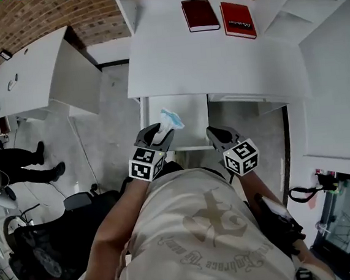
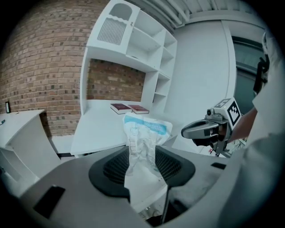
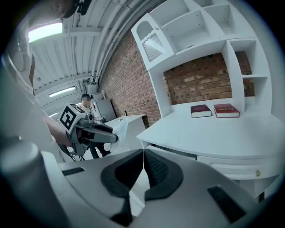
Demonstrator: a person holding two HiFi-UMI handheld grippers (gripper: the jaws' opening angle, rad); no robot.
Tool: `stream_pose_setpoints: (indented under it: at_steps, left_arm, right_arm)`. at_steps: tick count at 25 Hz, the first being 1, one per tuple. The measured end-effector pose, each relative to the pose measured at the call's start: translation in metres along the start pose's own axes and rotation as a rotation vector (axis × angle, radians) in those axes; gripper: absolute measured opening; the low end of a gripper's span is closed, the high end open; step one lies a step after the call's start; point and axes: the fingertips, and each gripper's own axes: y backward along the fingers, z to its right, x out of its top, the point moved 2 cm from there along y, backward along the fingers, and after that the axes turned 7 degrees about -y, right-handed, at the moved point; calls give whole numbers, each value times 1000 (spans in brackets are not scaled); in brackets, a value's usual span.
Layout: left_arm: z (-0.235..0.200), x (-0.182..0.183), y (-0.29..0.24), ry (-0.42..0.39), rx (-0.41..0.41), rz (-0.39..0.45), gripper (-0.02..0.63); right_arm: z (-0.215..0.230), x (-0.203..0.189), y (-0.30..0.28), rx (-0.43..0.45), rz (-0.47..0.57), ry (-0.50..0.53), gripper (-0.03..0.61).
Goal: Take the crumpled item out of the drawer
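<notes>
Brick wall (image 1: 40, 20) across 10 to 12 o'clock of the head view. In front of it, broad white bench (image 1: 217, 64) filling 12 to 2 o'clock, with a white shelf unit (image 1: 309, 0) rising at 1 o'clock. Under the bench's near edge, white drawer (image 1: 190, 107) pulled open toward the wearer, just above the view's centre.

Left tool (image 1: 160, 133) at the drawer's 7 o'clock, marker cube nearest the body, tips aimed toward 1 o'clock and clamped on the crumpled item (image 2: 143, 138). Right tool (image 1: 214, 134) at the drawer's 5 o'clock, apart from the left one. Pads pressed together in its own view, only a hairline seam between them, nothing held.

Two books flat on the bench at 12 o'clock, side by side: dark red book (image 1: 200, 15), then brighter red book (image 1: 238, 19) at its 3 o'clock.

Crumpled item: wrinkled white packet with a blue-printed band. Held in the air, seen over the drawer's left part in the head view. Pinched low down between the left tool's ribbed pads. Long axis in line with the tool's reach: standing up from the pads in the left gripper view, blue end at 12 o'clock, away from the tool. In the head view, free end toward 1 o'clock.
</notes>
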Motion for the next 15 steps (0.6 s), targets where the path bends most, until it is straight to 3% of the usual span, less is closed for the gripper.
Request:
stream_pose_setpoints:
  at_steps: [8,15]
  left_arm:
    - [-14,9,17,50,46,55,199]
    - [-15,-2,19,77,50,52,199]
  right_arm:
    - [1,11,-5,25,-4,23,25]
    - [3,8,-3,26,-11,19,25]
